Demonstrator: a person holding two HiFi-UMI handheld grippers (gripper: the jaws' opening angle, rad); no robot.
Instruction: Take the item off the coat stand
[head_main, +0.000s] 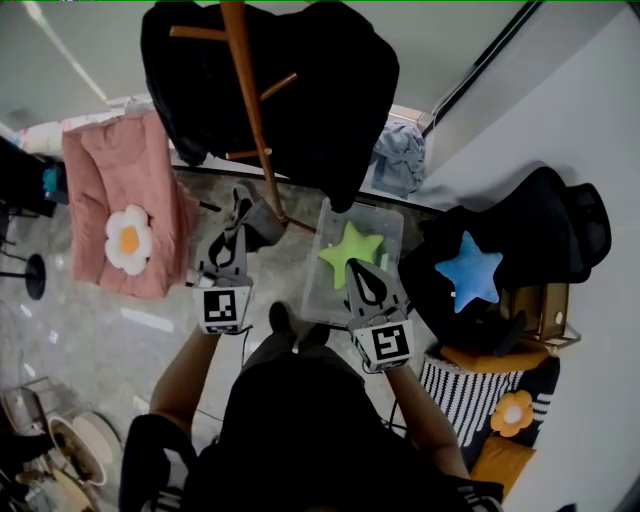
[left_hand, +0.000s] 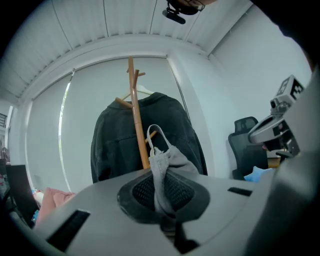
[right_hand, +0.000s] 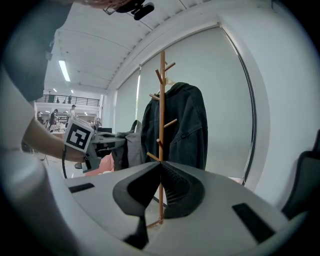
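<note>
The wooden coat stand (head_main: 252, 100) (left_hand: 136, 115) (right_hand: 162, 125) carries a dark jacket (head_main: 320, 90) (left_hand: 115, 145) (right_hand: 187, 125). My left gripper (head_main: 240, 222) (left_hand: 162, 200) is shut on a grey cloth item (head_main: 262, 222) (left_hand: 167, 167) (right_hand: 129, 150) right beside the pole. The item's strap loop (left_hand: 151, 134) stands up in front of a low peg; I cannot tell whether it hangs on it. My right gripper (head_main: 358, 268) (right_hand: 160, 167) is shut and holds nothing, lower right of the pole, above a clear box.
A clear plastic box (head_main: 385, 222) holds a green star pillow (head_main: 350, 250). To its right a blue star pillow (head_main: 468, 270) lies on dark cloth. A pink cushion (head_main: 120, 170) with a flower pillow (head_main: 128, 240) lies left. A black office chair (left_hand: 247, 145) stands by the wall.
</note>
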